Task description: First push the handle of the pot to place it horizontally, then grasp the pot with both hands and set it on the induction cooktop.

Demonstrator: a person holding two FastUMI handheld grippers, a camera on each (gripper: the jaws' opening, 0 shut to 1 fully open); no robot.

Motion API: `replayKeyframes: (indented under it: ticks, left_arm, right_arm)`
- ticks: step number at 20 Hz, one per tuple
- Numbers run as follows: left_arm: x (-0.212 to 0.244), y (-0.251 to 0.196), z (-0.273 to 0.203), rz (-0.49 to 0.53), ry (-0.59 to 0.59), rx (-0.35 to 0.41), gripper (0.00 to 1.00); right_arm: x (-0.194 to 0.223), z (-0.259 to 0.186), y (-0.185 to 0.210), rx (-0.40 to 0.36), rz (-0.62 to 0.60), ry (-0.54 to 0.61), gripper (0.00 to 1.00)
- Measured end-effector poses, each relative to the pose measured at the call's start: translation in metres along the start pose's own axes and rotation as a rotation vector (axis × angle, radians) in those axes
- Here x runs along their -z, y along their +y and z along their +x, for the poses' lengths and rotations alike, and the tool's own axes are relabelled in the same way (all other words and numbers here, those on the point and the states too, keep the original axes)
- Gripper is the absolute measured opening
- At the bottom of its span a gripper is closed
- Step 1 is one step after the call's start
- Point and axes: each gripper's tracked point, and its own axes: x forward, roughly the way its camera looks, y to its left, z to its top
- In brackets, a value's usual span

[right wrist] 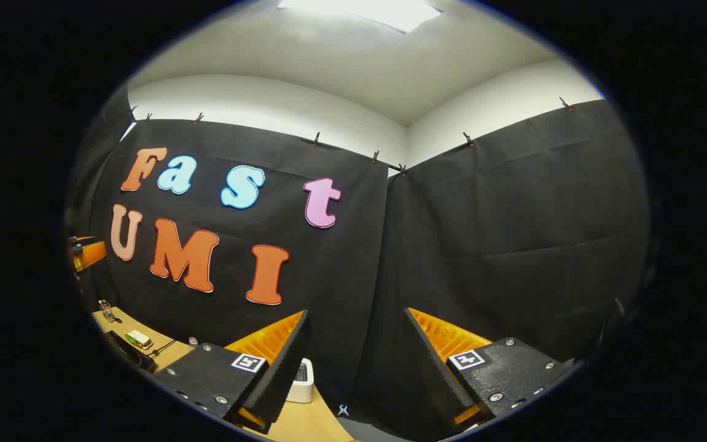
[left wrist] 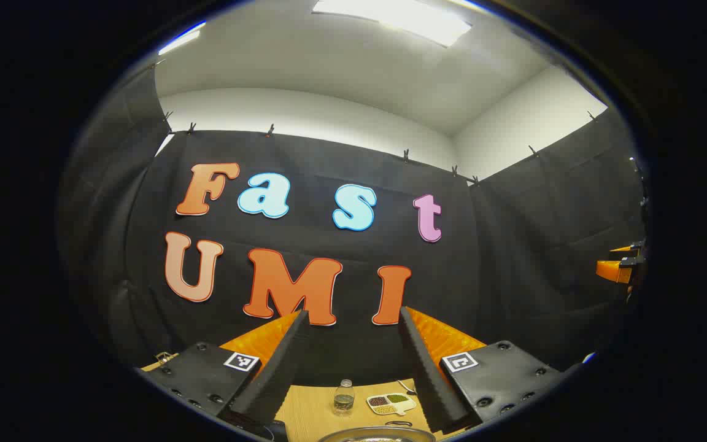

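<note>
my left claw (left wrist: 353,362) gapes empty above the pot (left wrist: 378,434) rim below; my right claw (right wrist: 359,368) gapes empty over the worktop (right wrist: 304,423) edge.

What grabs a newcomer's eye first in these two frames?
Each view looks forward between its own spread fingers, left gripper and right gripper, both open, holding nothing and raised toward the black cloth wall. In the left gripper view, a small bottle and a divided dish stand on the wooden table, with the pot's rim at the bottom edge.
</note>
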Motion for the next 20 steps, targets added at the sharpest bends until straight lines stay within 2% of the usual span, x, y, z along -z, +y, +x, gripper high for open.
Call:
replayKeyframes:
  ticks: [1, 2, 3, 4, 5, 7, 8, 10, 11, 12, 13, 14, 19, 20]
  left_arm:
    - [0.0002, 0.0005, -0.0002, 0.001, 0.001, 0.000, 0.93]
    - [0.0004, 0.0005, -0.0016, 0.002, 0.001, -0.001, 0.96]
    - [0.0001, 0.0013, -0.0015, 0.001, 0.000, -0.001, 0.93]
    - [0.0002, 0.0004, -0.0003, -0.001, 0.000, -0.001, 0.96]
    - [0.0005, 0.0004, -0.0002, -0.002, 0.002, -0.002, 0.93]
    - [0.0037, -0.0005, -0.0004, -0.004, 0.007, -0.001, 0.93]
    - [0.0040, -0.0006, 0.0003, -0.003, 0.008, 0.001, 0.96]
    - [0.0043, -0.0014, 0.0008, 0.000, 0.008, 0.003, 0.93]
    - [0.0042, -0.0017, 0.0010, 0.001, 0.008, 0.004, 0.96]
    - [0.0046, -0.0022, 0.0008, 0.000, 0.007, 0.005, 0.93]
    - [0.0040, -0.0025, 0.0009, -0.001, 0.007, 0.006, 0.93]
    - [0.0041, -0.0017, 0.0015, -0.001, 0.007, 0.006, 0.93]
    - [-0.0005, 0.0008, 0.0006, -0.004, -0.007, 0.001, 0.93]
    - [-0.0010, 0.0011, 0.0006, -0.002, -0.008, 0.000, 0.93]
  right_arm:
    - [-0.0003, 0.0001, 0.0004, -0.002, 0.000, 0.001, 0.93]
    - [0.0000, -0.0004, 0.0001, -0.002, 0.000, 0.002, 0.93]
    - [0.0000, -0.0004, -0.0002, -0.001, 0.000, 0.002, 0.97]
    - [0.0001, -0.0007, -0.0005, -0.003, 0.001, 0.002, 0.97]
    - [0.0009, -0.0004, -0.0004, -0.002, 0.002, 0.004, 0.97]
    - [0.0028, -0.0006, 0.0001, -0.003, 0.002, 0.009, 0.97]
    - [0.0035, -0.0007, -0.0006, -0.002, 0.002, 0.011, 0.97]
    - [0.0038, -0.0003, -0.0006, -0.001, 0.001, 0.012, 0.97]
    - [0.0040, 0.0002, -0.0002, -0.001, 0.002, 0.012, 0.97]
    - [0.0044, 0.0003, -0.0009, 0.000, 0.002, 0.014, 0.93]
    - [0.0046, 0.0001, -0.0015, 0.001, 0.003, 0.016, 0.93]
    - [0.0051, -0.0004, -0.0015, 0.002, 0.003, 0.016, 0.97]
    - [0.0008, -0.0009, -0.0005, 0.002, 0.003, 0.007, 0.97]
    - [0.0006, -0.0009, 0.0002, 0.001, 0.002, 0.006, 0.93]
